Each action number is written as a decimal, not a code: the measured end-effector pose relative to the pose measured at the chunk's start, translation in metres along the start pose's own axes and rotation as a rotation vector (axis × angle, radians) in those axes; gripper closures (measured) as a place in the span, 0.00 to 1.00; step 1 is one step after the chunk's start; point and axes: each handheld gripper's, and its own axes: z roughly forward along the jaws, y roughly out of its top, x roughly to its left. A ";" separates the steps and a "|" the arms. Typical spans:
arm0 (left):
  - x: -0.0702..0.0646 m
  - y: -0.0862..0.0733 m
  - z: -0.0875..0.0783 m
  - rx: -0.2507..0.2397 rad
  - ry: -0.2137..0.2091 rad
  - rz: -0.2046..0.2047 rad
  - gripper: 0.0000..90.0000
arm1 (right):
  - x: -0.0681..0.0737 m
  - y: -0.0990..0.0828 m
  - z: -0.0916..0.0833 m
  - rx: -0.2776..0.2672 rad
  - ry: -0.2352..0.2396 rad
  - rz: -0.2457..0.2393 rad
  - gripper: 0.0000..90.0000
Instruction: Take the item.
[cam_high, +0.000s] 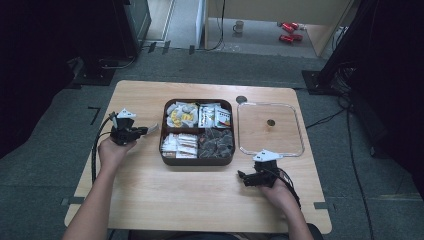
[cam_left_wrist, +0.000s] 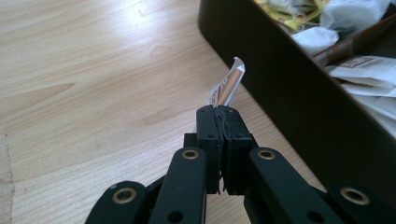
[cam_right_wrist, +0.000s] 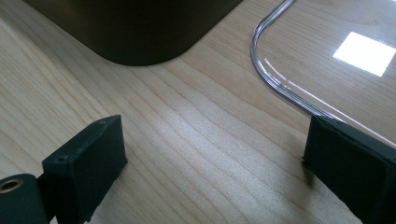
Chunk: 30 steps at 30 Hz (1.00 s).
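A brown box (cam_high: 198, 161) with four compartments stands mid-table, filled with small packets and sachets (cam_high: 180, 145). My left gripper (cam_high: 144, 131) hovers just left of the box, low over the wood, and is shut on a thin white-and-tan sachet (cam_high: 152, 128). In the left gripper view the sachet (cam_left_wrist: 228, 86) sticks up out of the closed fingertips of the left gripper (cam_left_wrist: 223, 113), close to the box's dark outer wall (cam_left_wrist: 289, 98). My right gripper (cam_high: 256, 172) rests near the front right of the box. Its jaws stand wide apart over bare wood in the right gripper view (cam_right_wrist: 215, 163).
A clear square lid (cam_high: 270, 129) lies flat right of the box; its rounded corner (cam_right_wrist: 275, 79) reaches up to my right gripper's right finger. The box's front corner (cam_right_wrist: 140, 32) lies ahead of the right gripper. Cables trail from both grippers. Bare tabletop (cam_high: 200, 195) spreads in front.
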 end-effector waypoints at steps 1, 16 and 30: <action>0.000 0.000 0.000 0.000 0.000 0.000 0.98 | 0.000 0.000 0.000 0.000 0.000 0.000 0.06; -0.003 -0.007 -0.004 -0.001 -0.008 0.004 0.84 | 0.000 0.000 0.000 0.000 0.000 0.000 0.06; -0.003 -0.016 -0.033 -0.039 -0.002 -0.008 0.68 | 0.000 0.000 0.000 0.000 0.000 0.000 0.06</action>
